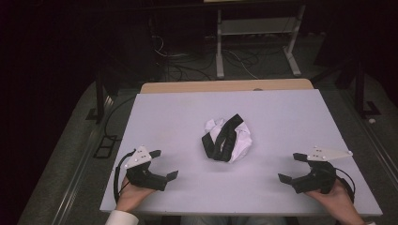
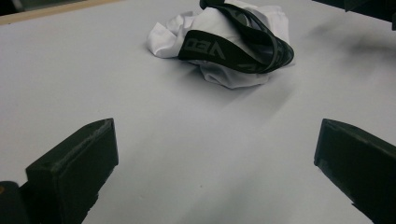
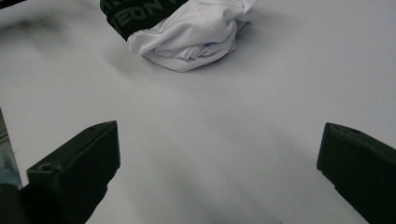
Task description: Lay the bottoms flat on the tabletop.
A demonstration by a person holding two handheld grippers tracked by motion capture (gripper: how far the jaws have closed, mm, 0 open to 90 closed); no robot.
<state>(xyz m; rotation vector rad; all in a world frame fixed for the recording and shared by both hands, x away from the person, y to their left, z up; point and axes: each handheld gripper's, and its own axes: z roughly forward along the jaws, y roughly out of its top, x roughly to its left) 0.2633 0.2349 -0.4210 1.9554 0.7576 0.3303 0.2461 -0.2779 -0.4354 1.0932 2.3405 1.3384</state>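
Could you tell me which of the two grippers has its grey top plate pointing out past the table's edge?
The right gripper: its plate tip overhangs the table's right edge, while the left gripper's plate stays over the tabletop.

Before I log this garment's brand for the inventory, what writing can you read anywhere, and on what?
"VED", seen upside down and cut off by a fold: on the black waistband of the crumpled white underwear.
"EON", also partial: same waistband, right gripper view.
High view: lettering too small to read.
No other writing.
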